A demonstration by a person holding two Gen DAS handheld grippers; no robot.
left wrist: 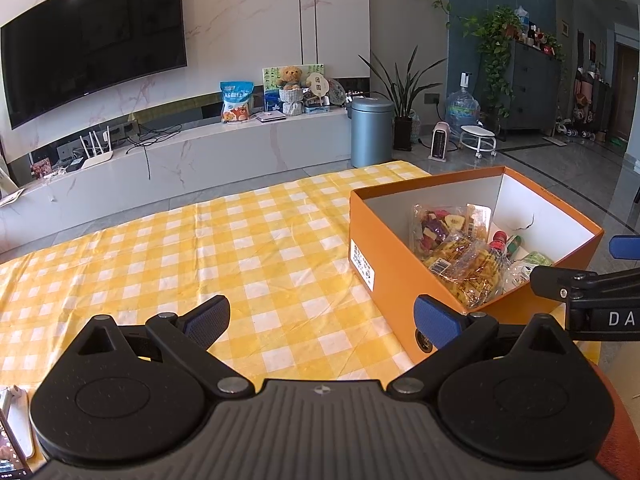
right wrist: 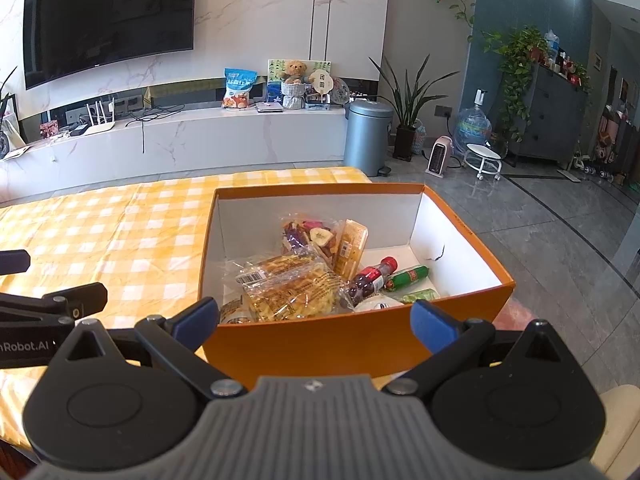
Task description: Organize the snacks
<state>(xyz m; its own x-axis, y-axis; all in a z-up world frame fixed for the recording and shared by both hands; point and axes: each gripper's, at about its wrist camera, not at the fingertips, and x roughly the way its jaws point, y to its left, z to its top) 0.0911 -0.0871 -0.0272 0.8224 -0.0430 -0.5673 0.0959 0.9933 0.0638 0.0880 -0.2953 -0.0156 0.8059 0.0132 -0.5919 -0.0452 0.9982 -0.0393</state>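
An orange cardboard box (right wrist: 352, 344) with a white inside stands on the yellow checked tablecloth (left wrist: 200, 248). It holds several snacks: a dried fruit bag (right wrist: 310, 236), a clear bag of yellow crisps (right wrist: 292, 288), a small red-capped bottle (right wrist: 372, 278) and green sausages (right wrist: 408, 276). The box also shows in the left wrist view (left wrist: 396, 280). My right gripper (right wrist: 316, 320) is open and empty, just in front of the box's near wall. My left gripper (left wrist: 322, 316) is open and empty over the cloth, left of the box.
A phone (left wrist: 12, 452) lies at the table's near left edge. Beyond the table are a white TV bench (left wrist: 180, 152), a grey bin (left wrist: 371, 130), a potted plant (left wrist: 402, 100) and a tiled floor.
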